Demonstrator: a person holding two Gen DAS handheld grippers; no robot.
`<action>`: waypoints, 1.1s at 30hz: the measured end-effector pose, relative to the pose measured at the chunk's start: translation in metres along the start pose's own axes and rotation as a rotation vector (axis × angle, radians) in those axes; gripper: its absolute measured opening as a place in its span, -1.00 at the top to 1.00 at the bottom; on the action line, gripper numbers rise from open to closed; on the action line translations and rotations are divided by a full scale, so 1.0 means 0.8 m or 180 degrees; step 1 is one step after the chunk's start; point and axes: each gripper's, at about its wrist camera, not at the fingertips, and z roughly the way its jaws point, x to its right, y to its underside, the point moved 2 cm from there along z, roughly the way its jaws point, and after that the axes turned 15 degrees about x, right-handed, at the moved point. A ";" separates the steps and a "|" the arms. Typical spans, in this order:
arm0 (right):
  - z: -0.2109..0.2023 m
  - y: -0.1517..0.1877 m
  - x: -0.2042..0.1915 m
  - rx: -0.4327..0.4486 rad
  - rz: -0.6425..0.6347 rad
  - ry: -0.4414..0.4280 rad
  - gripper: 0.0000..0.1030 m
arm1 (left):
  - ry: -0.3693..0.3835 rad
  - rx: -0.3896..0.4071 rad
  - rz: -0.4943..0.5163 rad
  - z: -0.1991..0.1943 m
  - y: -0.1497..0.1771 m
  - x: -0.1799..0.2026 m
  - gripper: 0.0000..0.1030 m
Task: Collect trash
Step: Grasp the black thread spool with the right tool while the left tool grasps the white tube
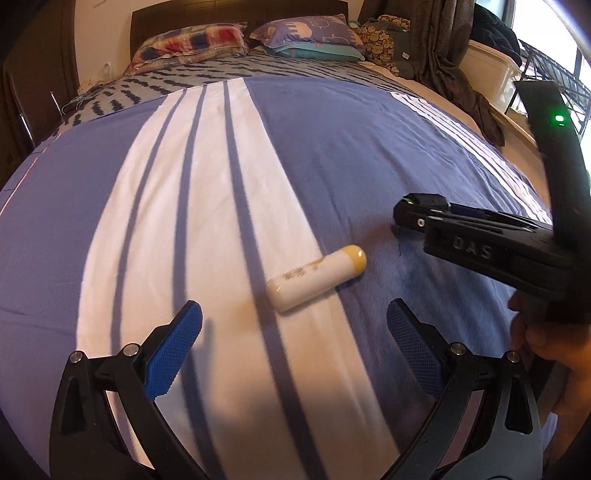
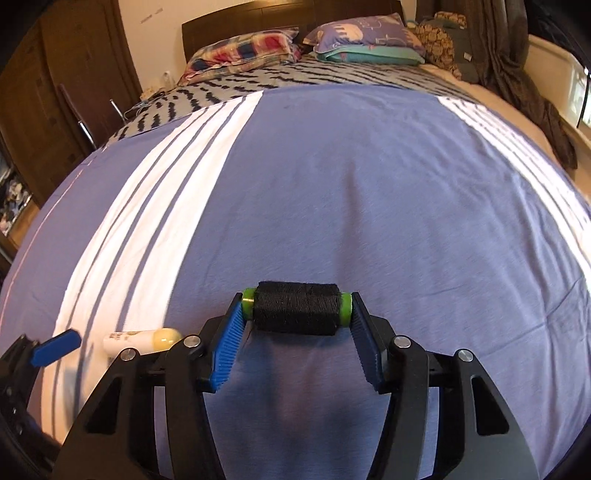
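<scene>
A white tube with a yellow cap [image 1: 317,277] lies on the blue-and-white striped bedspread [image 1: 332,147]. My left gripper [image 1: 295,314] is open just in front of it, fingers apart on either side. My right gripper [image 2: 297,308] is shut on a spool of black thread with green ends [image 2: 297,308], held across the fingertips just above the bedspread [image 2: 351,184]. The right gripper also shows in the left wrist view [image 1: 410,216], to the right of the tube. The tube shows at the lower left of the right wrist view [image 2: 142,340], beside a blue left fingertip [image 2: 55,349].
Pillows [image 1: 192,42] and a dark headboard [image 1: 184,18] lie at the far end of the bed. A patterned blanket [image 1: 177,79] covers the head end. Dark curtains [image 1: 443,44] and a window ledge [image 1: 495,70] are to the right. A wooden wardrobe [image 2: 55,92] stands at the left.
</scene>
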 end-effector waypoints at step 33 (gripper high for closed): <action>-0.101 0.025 0.019 0.0156 -0.0123 -0.0058 -0.10 | -0.0151 0.0020 -0.0012 -0.046 0.028 0.009 -0.18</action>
